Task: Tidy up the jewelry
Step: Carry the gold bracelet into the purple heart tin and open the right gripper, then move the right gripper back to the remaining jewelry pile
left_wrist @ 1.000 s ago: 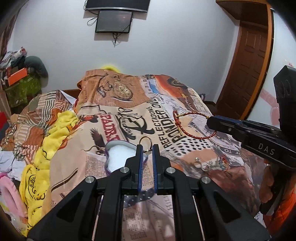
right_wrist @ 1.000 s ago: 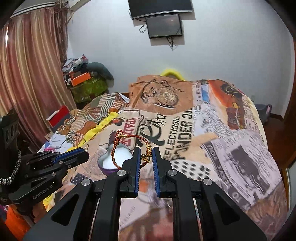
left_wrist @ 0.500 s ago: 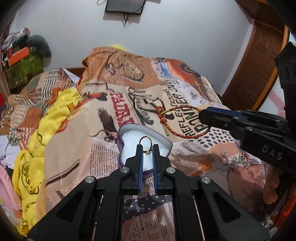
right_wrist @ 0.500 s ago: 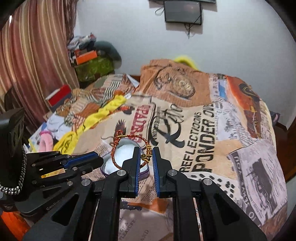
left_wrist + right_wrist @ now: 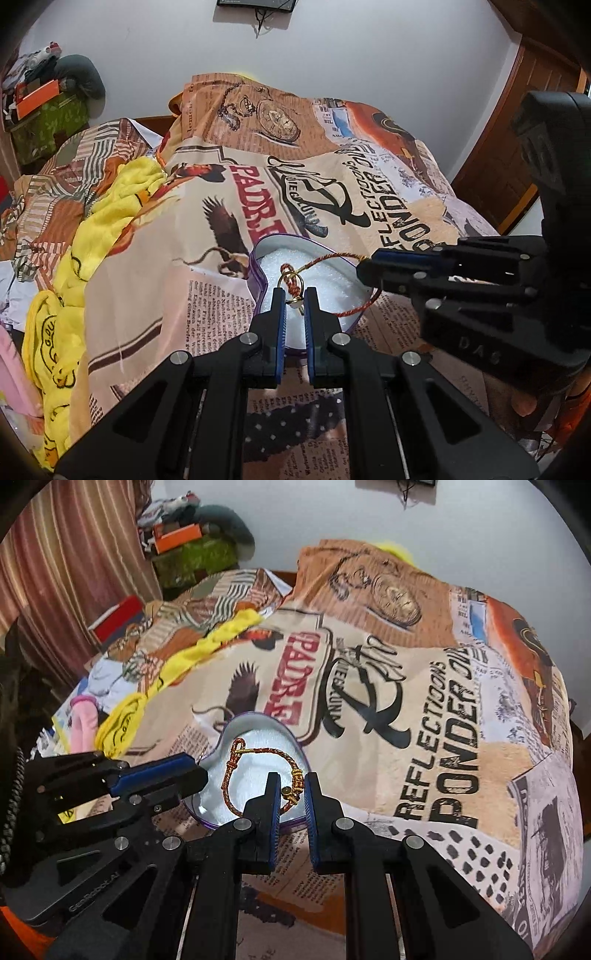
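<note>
Bedspread under heart-shaped tin, seemingly.

Heart-shaped tin on printed bedspread

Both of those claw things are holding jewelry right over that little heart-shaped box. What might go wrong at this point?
The left gripper pinches a small gold ring that, in its own view, overlaps the red braided bracelet held by the right gripper; they might snag if released together. The heart-shaped box sits on a soft printed bedspread, so a nudge could tip it. The bracelet's loop reaches near the rim and may drape outside.
</note>
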{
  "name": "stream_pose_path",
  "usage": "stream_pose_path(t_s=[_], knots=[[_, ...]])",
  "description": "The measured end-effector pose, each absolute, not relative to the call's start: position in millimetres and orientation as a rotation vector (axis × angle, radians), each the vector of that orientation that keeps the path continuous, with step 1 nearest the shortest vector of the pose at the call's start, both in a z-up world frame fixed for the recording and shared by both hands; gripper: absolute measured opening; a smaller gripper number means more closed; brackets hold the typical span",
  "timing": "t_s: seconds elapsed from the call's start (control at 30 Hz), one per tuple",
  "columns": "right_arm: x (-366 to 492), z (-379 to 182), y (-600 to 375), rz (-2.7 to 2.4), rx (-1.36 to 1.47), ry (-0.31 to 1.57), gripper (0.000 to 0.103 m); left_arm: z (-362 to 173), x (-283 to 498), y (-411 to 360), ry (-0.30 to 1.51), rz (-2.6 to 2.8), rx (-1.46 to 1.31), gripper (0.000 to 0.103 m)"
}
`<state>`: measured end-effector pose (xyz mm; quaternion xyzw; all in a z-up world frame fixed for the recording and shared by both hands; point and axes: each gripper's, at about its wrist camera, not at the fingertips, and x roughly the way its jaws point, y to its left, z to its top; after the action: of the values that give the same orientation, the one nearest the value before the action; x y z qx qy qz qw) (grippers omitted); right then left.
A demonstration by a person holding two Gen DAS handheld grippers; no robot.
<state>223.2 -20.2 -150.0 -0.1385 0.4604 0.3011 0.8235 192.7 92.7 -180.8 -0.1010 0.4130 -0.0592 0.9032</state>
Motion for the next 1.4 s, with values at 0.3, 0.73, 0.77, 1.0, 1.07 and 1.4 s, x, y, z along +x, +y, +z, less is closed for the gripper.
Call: stream_pose_path(t_s=[0.3,0.73,0.77,1.0,1.07,1.4], knots=[[222.8,-158.6,-13.9,0.645,-0.322,0.992,0.011,-186.1,196.4,93.9,0.882,-0.124,-0.215,0.008],[215.7,-152.7,-8.3,0.626,-0.379,0.959,0.017,-178.0,190.1,89.1,0.886,-0.107,-0.182,0.009],[215.1,-151.0,-9.2,0.626,-0.374,0.953,0.020,-177.1,189.2,88.6,0.885,-0.105,-0.178,0.011],[209.6,-136.2,-17.6,0.624,-0.340,0.915,0.031,-165.0,179.9,87.1,0.858,-0.084,-0.156,0.021],[208.0,-131.0,-21.5,0.623,-0.327,0.903,0.032,-159.9,177.1,87.4,0.845,-0.072,-0.150,0.021],[195.5,-104.8,-50.6,0.597,-0.283,0.834,0.032,-128.7,160.7,88.3,0.772,-0.049,-0.151,0.021]])
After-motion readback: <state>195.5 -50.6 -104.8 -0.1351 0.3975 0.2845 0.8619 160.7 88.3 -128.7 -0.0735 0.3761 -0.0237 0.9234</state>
